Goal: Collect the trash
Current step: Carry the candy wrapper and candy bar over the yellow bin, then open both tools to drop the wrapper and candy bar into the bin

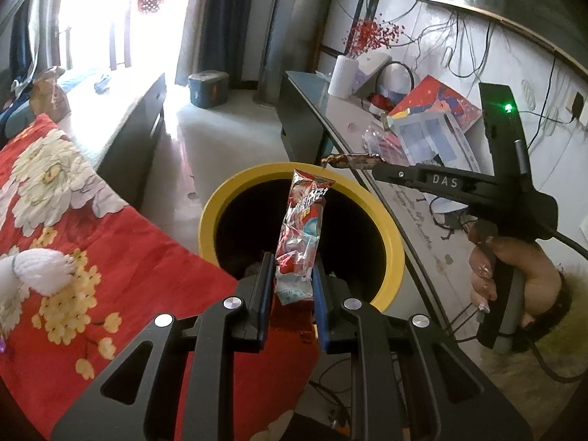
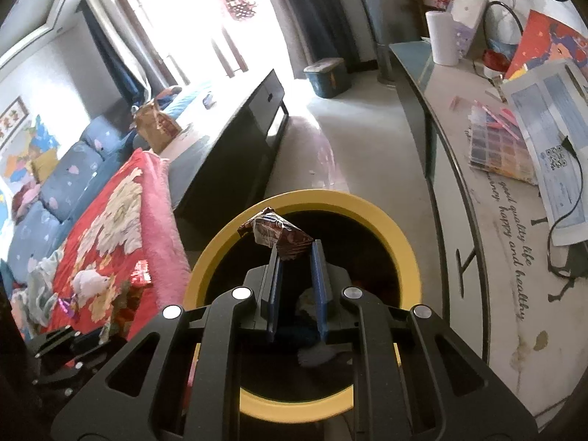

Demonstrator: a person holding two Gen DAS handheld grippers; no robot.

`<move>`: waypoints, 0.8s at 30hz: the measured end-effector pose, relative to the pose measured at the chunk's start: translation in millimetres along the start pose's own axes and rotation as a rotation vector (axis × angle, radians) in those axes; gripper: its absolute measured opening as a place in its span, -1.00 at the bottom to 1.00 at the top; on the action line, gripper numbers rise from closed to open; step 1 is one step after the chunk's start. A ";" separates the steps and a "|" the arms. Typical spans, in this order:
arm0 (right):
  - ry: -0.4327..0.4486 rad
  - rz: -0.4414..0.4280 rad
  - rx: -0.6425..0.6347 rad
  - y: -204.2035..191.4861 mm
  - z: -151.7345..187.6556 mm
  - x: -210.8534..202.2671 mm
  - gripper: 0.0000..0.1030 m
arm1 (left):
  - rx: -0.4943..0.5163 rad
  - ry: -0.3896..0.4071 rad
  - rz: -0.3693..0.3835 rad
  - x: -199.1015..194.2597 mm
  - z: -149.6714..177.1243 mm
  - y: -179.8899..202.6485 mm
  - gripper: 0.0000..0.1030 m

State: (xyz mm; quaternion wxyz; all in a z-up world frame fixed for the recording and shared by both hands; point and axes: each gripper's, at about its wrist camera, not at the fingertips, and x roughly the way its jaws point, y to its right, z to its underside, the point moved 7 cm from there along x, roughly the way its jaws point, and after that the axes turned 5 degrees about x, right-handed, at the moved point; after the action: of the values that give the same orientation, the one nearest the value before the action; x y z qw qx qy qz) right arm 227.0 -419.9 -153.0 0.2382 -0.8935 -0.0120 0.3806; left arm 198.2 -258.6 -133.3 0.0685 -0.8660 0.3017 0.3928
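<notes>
A yellow-rimmed bin with a dark inside stands on the floor between a bed and a low table. My left gripper is shut on a long red and white snack wrapper, which stands upright over the bin's mouth. My right gripper is shut on a crumpled brown wrapper held above the bin's rim. In the left wrist view the right gripper reaches in from the right, a hand on its handle, with the brown wrapper at its tips.
A red floral blanket covers the bed on the left. The glass-topped table on the right carries papers, cables, a white roll and a colour-swatch sheet. A dark cabinet and a lidded box stand farther back.
</notes>
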 end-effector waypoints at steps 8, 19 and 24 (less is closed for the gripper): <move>-0.007 0.018 0.036 12.6 -0.4 2.6 -0.74 | 0.007 -0.026 -0.001 25.8 -4.1 4.9 -0.61; -0.001 0.011 0.043 9.1 2.9 3.4 0.04 | -0.057 0.044 -0.055 10.3 -6.5 -14.8 0.73; 0.021 0.010 -0.006 -6.2 1.7 -2.0 0.21 | -0.088 0.074 -0.091 -4.9 -3.4 -27.6 0.74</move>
State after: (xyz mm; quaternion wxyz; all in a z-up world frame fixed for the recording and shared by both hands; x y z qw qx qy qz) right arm 225.4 -414.1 -149.9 0.2339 -0.8981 -0.0063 0.3723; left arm 213.8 -235.1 -130.7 0.0367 -0.8949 0.2468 0.3701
